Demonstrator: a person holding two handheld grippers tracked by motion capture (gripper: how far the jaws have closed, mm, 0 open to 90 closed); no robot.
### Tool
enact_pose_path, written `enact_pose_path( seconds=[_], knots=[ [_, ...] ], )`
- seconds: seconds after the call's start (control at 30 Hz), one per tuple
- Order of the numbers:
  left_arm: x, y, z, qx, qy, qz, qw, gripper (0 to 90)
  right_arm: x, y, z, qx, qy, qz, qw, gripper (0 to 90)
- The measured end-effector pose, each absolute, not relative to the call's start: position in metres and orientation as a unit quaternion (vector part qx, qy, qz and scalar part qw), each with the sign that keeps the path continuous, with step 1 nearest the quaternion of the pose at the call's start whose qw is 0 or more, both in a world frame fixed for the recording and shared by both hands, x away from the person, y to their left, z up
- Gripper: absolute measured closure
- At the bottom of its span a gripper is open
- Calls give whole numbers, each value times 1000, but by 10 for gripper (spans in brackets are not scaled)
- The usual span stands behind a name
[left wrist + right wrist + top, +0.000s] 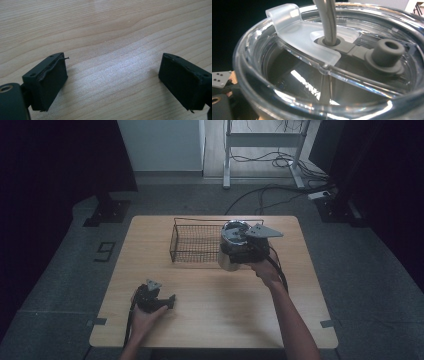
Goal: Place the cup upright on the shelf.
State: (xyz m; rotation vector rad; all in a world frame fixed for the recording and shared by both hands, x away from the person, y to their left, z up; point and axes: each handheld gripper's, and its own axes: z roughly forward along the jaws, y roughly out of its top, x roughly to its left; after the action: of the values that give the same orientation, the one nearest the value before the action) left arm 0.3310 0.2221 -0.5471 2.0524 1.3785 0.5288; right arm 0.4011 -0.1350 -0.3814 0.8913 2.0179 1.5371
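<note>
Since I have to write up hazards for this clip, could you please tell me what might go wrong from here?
1. The right claw grips a wide steel tumbler off the table; its smooth wall could slip out.
2. The tumbler hangs at the wire basket, so it might knock the rim and shove the basket.
3. A straw stands in the clear lid; tilting could spill any contents, though I cannot see any.

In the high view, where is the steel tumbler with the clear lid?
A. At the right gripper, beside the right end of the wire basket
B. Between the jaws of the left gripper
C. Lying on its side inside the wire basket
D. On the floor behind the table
A: the steel tumbler is at the right gripper, next to the right end of the wire basket; the left gripper is open over bare table.
</note>
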Motion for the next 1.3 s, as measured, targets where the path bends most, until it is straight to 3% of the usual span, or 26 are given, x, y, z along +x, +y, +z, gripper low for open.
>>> enact_pose_path(
  seconds=[1.3],
  knots=[
    [331, 222, -547, 773, 520, 200, 303, 84, 464, -132, -372, 353, 726, 545, 228, 31]
  ],
)
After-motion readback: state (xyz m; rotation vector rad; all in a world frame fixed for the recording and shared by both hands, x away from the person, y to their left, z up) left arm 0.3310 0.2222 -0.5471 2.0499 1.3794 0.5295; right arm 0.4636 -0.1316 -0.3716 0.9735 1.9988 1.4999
